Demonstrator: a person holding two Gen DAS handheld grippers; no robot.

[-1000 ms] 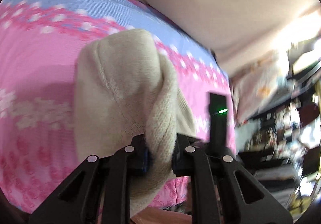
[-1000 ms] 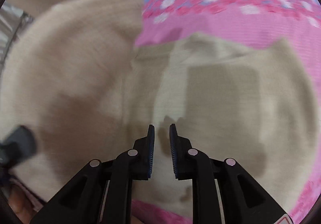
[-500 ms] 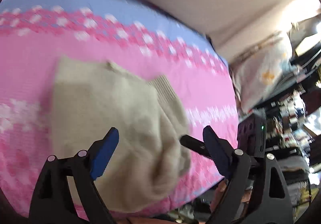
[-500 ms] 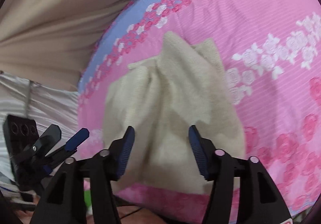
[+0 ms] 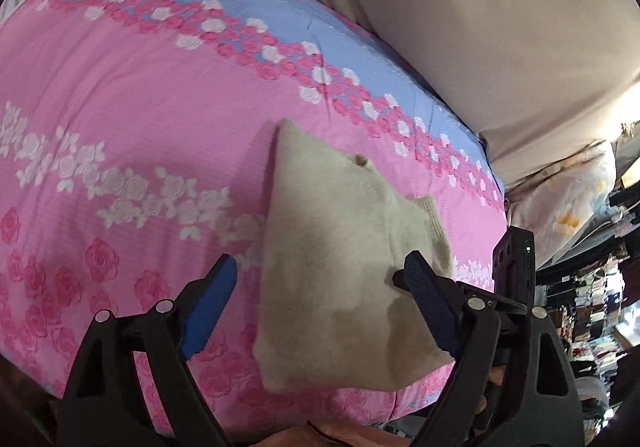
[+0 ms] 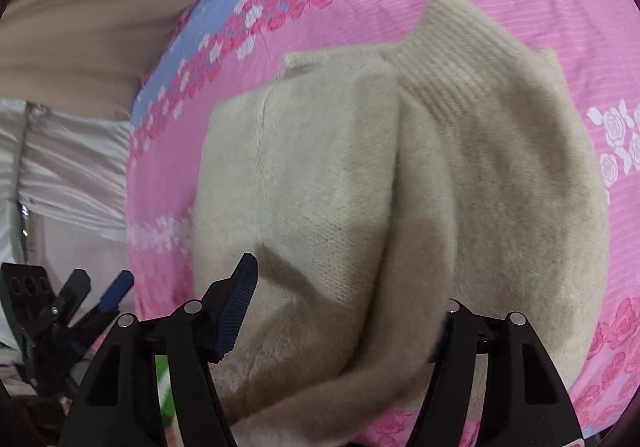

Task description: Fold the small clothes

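Observation:
A small cream knitted sweater lies folded on the pink rose-patterned bed cover, near its front edge. It fills the right wrist view, ribbed cuff at the top. My left gripper is open and empty, its blue pads on either side of the sweater's near part. My right gripper is open wide just above the sweater; a fold of cloth hides its right fingertip. The right gripper shows at the right of the left wrist view, and the left gripper at the lower left of the right wrist view.
A beige curtain hangs behind the bed. A pale printed pillow and cluttered dark shelves are to the right. White draped cloth lies left of the bed in the right wrist view.
Both grippers let go of the sweater and opened wide. The sweater dropped flat onto the cover. The left gripper drew back; the right one came in close over the sweater.

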